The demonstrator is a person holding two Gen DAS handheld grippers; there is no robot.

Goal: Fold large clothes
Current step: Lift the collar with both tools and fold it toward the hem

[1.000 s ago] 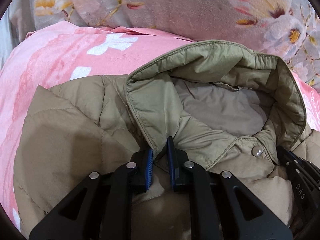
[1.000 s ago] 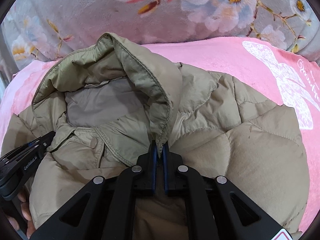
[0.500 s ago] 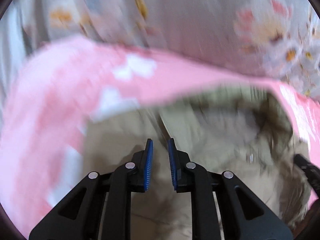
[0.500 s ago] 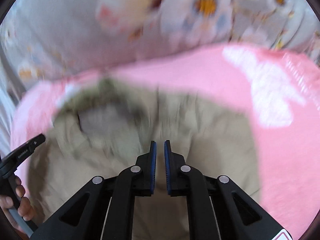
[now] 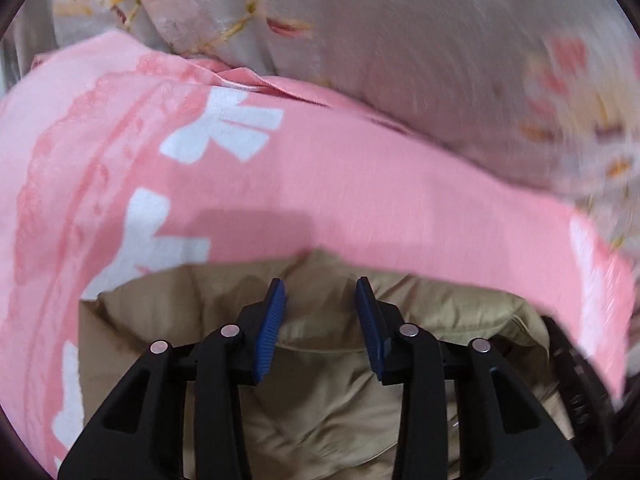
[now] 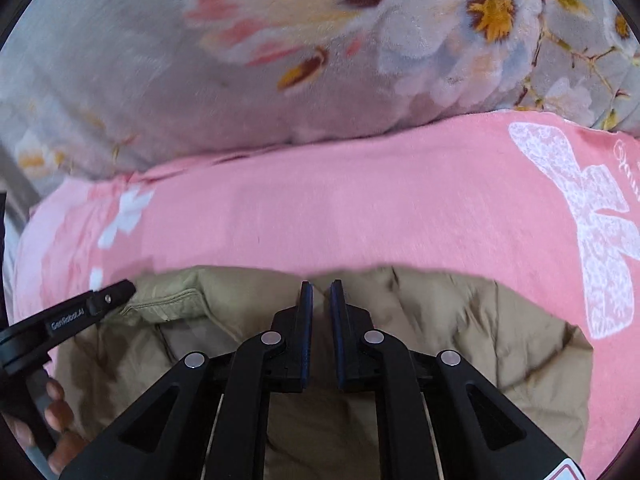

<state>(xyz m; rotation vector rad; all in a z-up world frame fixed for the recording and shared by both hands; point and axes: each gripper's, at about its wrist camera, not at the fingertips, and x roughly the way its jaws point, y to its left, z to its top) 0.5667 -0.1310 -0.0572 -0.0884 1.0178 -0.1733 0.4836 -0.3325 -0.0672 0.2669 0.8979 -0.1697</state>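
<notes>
A tan quilted hooded jacket (image 5: 332, 392) lies on a pink bedsheet (image 5: 340, 184). Its hood is folded down onto the body, so the top edge is a rounded fold. My left gripper (image 5: 320, 296) is open and empty, its blue pads spread just above the folded edge. In the right wrist view the jacket (image 6: 480, 340) fills the lower half. My right gripper (image 6: 321, 292) has its jaws slightly apart, with nothing between them, over the jacket's top edge. The left gripper's finger (image 6: 96, 304) shows at the left, by the olive hood seam (image 6: 168, 304).
A grey floral blanket (image 6: 320, 60) is piled at the far side of the bed; it also shows in the left wrist view (image 5: 400, 40). The pink sheet (image 6: 400, 208) has white bow prints (image 6: 600, 232). A hand (image 6: 56, 412) holds the left gripper's handle.
The hood, open and upright a second ago, has been folded down over the jacket. Both grippers let go of the hood edges; the left jaws opened wide, the right slightly.
</notes>
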